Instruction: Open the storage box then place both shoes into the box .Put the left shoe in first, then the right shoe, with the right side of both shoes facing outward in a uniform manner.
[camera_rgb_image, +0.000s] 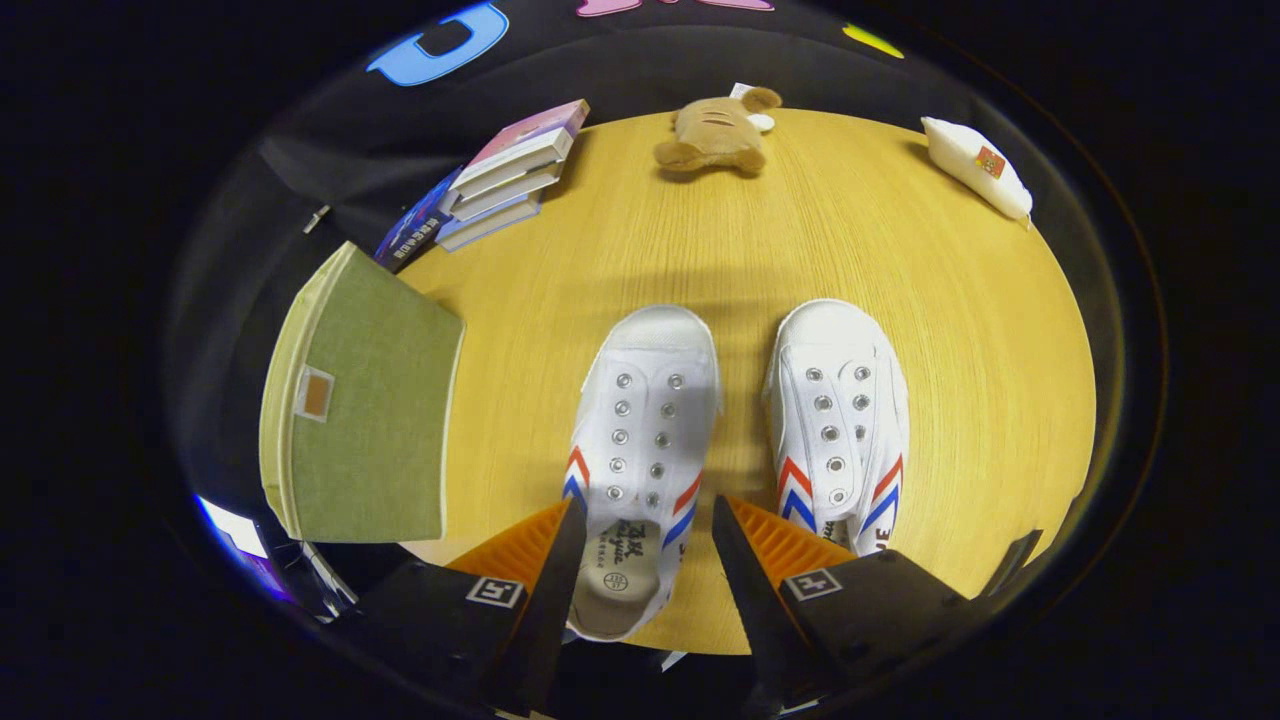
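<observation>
The gripper (645, 515) hangs above the near edge of the round wooden tabletop (980, 330), looking steeply down over it, with its two fingers reaching forward at the near side. Two white canvas slip-on shoes stand side by side on the tabletop, toes pointing away, each with metal eyelets and no laces and with red and blue chevron stripes on its flanks. The left-hand shoe (645, 440) lies between the fingers, its heel opening and printed insole showing in the gap; whether the fingers are level with it or above it cannot be told. The right-hand shoe (838, 415) sits just beyond the right finger, its heel hidden behind that finger. The jaws are spread wide, released, gripping nothing, and neither finger can be seen pressing on the shoe between them. The storage box (365, 410), covered in green fabric with pale trim and a small brown tab on its lid, sits closed at the left edge of the tabletop, well apart from the shoes. At the far left lies a stack of books (510, 175), at the far middle a brown plush toy (715, 130), and at the far right a white packet (975, 165).
</observation>
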